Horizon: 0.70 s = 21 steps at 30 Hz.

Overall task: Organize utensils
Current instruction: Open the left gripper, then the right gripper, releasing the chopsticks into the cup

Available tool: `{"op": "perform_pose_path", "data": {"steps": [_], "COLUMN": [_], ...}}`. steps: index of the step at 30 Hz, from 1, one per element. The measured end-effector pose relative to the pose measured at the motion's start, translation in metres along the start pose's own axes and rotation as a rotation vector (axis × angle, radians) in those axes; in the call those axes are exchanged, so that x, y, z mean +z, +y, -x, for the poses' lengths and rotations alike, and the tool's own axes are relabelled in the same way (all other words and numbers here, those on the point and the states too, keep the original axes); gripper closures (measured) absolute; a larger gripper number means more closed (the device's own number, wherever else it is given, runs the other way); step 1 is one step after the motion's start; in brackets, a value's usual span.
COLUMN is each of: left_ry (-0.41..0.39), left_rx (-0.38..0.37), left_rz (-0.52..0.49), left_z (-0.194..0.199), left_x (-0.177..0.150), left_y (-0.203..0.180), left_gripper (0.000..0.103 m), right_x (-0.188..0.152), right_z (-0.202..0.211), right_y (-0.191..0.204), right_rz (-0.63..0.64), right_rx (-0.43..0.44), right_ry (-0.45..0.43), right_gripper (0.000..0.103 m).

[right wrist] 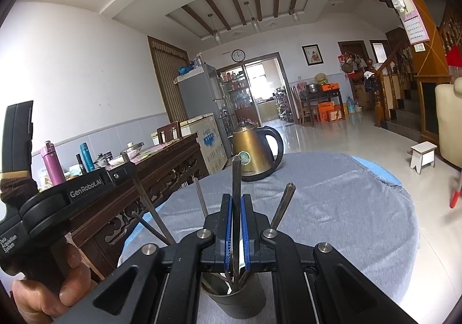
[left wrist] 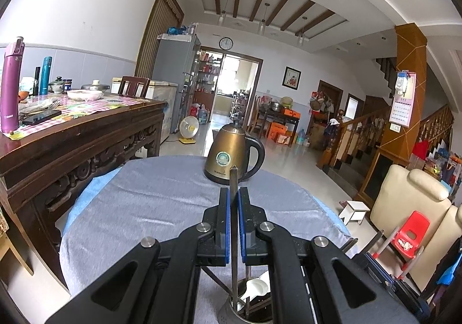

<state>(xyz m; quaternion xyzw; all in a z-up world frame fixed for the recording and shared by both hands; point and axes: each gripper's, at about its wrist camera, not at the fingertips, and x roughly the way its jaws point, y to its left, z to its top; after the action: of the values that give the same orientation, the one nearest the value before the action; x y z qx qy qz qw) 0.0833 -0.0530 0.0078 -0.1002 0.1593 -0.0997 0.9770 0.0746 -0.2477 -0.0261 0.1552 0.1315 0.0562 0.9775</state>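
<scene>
a: holding two utensils at once, as far as i can judge. the left claw (left wrist: pixel 233 194) is clenched on a flat metal handle (left wrist: pixel 234 179) that stands nearly upright between its blue pads (left wrist: pixel 228 225), and the handle's lower end reaches into the metal utensil cup (left wrist: pixel 231 314) below.

b: and the other side?

a: the right claw (right wrist: pixel 237 199) is pinched on another upright metal handle (right wrist: pixel 236 176), with its lower end down among the others in the same cup (right wrist: pixel 236 299). the left device shows at the left of that view, gripped by the person's hand (right wrist: pixel 49 293).

b: why grip so high on the handles?

a: my guess is that the business ends sit inside the cup, so only the stems are free to grab. keeping them vertical lets each one slide past its neighbours without tipping the cup.

b: what else is in there?

a: several more stems (right wrist: pixel 281 205) fan out of the cup, leaning left and right, and a white spoon (left wrist: pixel 255 289) rests in it. i cannot tell whether the held pieces are forks, spoons or knives.

b: where does the cup stand?

a: on the round counter (right wrist: pixel 346 208) under a grey cloth, close to the person's side, with a brass-coloured electric kettle (left wrist: pixel 231 155) well apart at the far edge. whether the two pieces are going in or coming out, i cannot say.
</scene>
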Motion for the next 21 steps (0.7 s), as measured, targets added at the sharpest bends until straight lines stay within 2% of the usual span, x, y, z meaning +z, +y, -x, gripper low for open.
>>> {"op": "perform_pose_path", "data": {"steps": [16, 21], "left_ry": [0.053, 0.094], "left_rx": [0.008, -0.005], "left_rz": [0.007, 0.031], "left_z": [-0.009, -0.016], "left_x": [-0.01, -0.015], "left_y": [0.002, 0.008], "left_gripper": [0.097, 0.097], "right_x": [-0.011, -0.014], "right_z": [-0.009, -0.014], "right_y": [-0.002, -0.004], "right_rz": [-0.013, -0.022], "right_rx": [0.0, 0.002], "right_ry": [0.051, 0.069], "right_gripper": [0.096, 0.096]}}
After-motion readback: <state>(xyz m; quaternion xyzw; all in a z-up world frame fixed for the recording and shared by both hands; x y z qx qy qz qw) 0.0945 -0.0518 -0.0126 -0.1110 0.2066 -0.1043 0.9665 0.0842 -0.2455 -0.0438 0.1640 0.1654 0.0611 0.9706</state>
